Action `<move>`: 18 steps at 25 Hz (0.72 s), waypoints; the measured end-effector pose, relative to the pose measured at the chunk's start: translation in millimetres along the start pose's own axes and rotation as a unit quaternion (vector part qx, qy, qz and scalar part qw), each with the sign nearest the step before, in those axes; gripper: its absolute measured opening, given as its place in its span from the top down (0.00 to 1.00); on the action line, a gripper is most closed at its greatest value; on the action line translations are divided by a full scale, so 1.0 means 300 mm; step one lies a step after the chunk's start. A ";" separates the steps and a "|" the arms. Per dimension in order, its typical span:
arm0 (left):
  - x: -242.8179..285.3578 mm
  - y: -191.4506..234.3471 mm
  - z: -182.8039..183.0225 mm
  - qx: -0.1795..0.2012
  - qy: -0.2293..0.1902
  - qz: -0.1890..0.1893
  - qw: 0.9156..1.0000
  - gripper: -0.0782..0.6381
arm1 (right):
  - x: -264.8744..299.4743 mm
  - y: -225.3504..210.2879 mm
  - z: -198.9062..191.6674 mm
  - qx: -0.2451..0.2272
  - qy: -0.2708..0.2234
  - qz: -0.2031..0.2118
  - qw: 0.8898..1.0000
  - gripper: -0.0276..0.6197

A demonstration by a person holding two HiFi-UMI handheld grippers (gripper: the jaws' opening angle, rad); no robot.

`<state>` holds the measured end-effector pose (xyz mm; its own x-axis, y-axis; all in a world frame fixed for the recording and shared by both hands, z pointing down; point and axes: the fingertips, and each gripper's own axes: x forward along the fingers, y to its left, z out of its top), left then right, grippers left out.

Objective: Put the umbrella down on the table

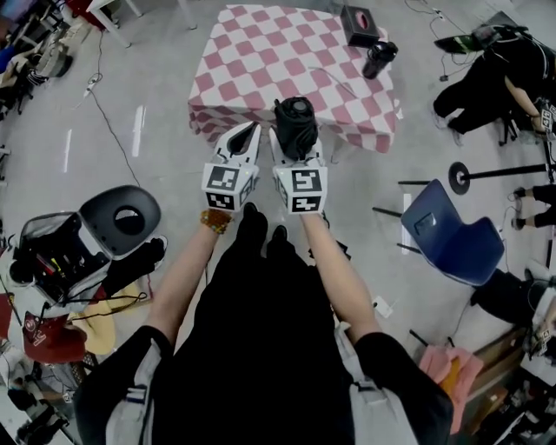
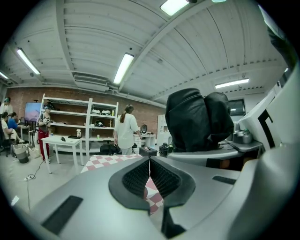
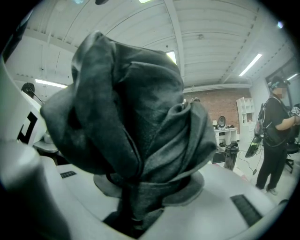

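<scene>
I can read no words, brands or numbers anywhere from here. The marker cube (image 1: 228,188) on my left gripper (image 1: 250,130) and the one (image 1: 302,191) on my right gripper (image 1: 294,137) carry black-and-white square code patterns, not letters. Each gripper's white shell bears a black hook-shaped stroke (image 2: 267,127), which I can't settle as a letter. The red cap (image 1: 50,339) on the floor at lower left has a pale emblem, too small to read, as is the pink mark on the black box (image 1: 359,23) at the table's (image 1: 261,61) far right corner
</scene>
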<state>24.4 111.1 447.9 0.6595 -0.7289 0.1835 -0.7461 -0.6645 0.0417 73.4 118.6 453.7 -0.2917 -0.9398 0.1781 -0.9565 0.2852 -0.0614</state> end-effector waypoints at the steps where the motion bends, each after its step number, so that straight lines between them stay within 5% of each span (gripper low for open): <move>1: 0.013 0.011 0.003 -0.001 -0.001 -0.003 1.000 0.87 | 0.015 -0.005 0.002 0.002 0.001 -0.002 1.000 0.68; 18: 0.200 0.301 0.058 -0.005 -0.007 -0.065 0.998 0.87 | 0.356 -0.015 0.063 0.018 0.018 -0.039 0.999 0.68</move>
<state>-1.8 4.5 445.5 0.7515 -0.6397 0.1616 -0.6557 -0.7514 0.0745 46.6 13.4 454.6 -0.2169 -0.9512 0.2193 -0.9756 0.2036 -0.0818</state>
